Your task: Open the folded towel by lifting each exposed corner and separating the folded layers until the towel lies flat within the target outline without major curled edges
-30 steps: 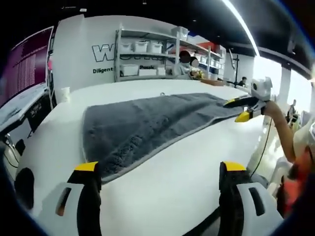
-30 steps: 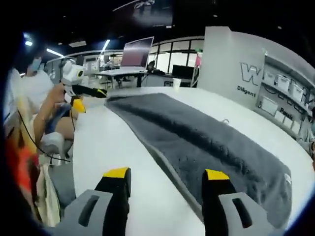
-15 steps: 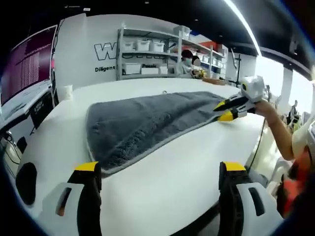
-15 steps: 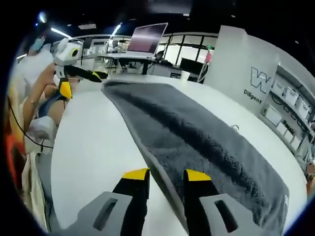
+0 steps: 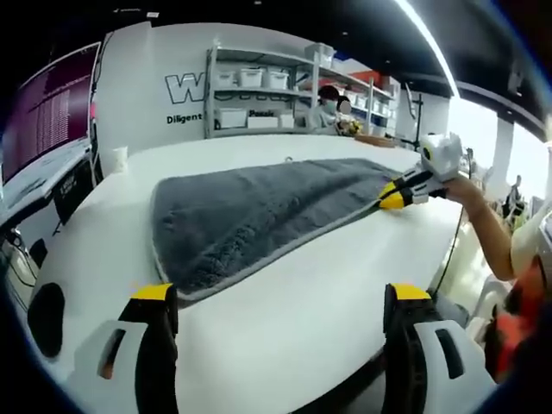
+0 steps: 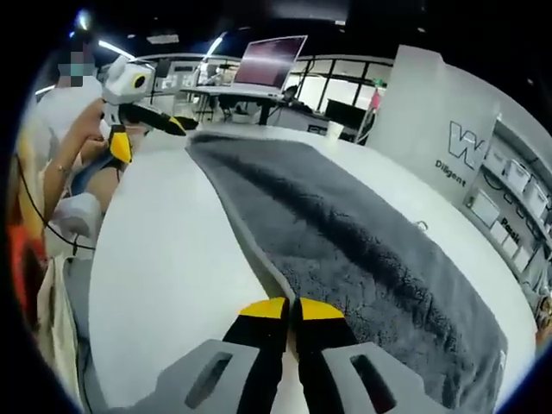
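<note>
The right gripper (image 6: 291,304) had its yellow-tipped jaws brought together over the near hem of the grey towel (image 6: 345,246), apparently pinching that pale edge, though the actual bite on the cloth sat beneath the tips and could not be confirmed. In the left gripper view the same tool (image 5: 398,195) appeared at the towel's far end, low against the hem. The left gripper (image 5: 276,297) stood with jaws wide apart and holding nothing, just short of the towel's near corner; from the right gripper view it (image 6: 142,129) hung open above the opposite end. The towel (image 5: 259,211) lay lengthwise down the middle of the white table (image 5: 285,302), still folded into a long narrow band with a ridge running along it. Judged by its deep pile and slack drape, it was soft, limp and light, liable to sag and drag rather than hold shape, so the stitched hem at the corners offered the surest purchase, taking the top layer only. How many layers lay in the fold could not be told, no target outline was discernible on the table, and the towel's far corner by the shelving (image 5: 259,95) was too small to assess.
</note>
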Available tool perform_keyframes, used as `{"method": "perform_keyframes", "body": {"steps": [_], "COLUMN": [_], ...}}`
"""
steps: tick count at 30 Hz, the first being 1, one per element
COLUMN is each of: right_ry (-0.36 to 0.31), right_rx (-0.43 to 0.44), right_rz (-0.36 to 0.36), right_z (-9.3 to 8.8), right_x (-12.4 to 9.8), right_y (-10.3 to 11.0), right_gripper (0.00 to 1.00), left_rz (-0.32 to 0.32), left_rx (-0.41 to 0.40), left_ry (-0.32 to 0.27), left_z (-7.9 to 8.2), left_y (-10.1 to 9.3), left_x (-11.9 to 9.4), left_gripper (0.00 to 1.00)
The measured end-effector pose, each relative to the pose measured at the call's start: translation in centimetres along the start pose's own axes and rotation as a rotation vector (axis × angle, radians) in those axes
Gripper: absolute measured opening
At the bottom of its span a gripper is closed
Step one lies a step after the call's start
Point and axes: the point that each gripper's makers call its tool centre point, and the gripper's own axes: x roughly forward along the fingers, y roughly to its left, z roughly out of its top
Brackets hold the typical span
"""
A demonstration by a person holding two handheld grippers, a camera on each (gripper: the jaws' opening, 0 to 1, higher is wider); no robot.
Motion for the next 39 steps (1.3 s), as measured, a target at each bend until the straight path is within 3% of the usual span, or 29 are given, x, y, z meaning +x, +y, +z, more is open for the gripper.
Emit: {"method": "perform_keyframes", "body": {"steps": [10,39], "right_ry": [0.022,0.053], "right_rx": [-0.027,-0.037], "right_rz": [0.025,0.061], "right_z": [-0.5,-1.0], "right_x": [-0.9,-2.3], "right_y": [1.4,3.3], "right_gripper": [0.0,0.0], "left_rz": [-0.021,-0.007], "left_rx": [0.015,0.001], "left_ry": [0.005,0.008], "left_z": [-0.2,-0.5], "left_y": [-0.9,-0.4], "left_x": [-0.5,-1.6], "left_gripper": [0.97,0.96]}}
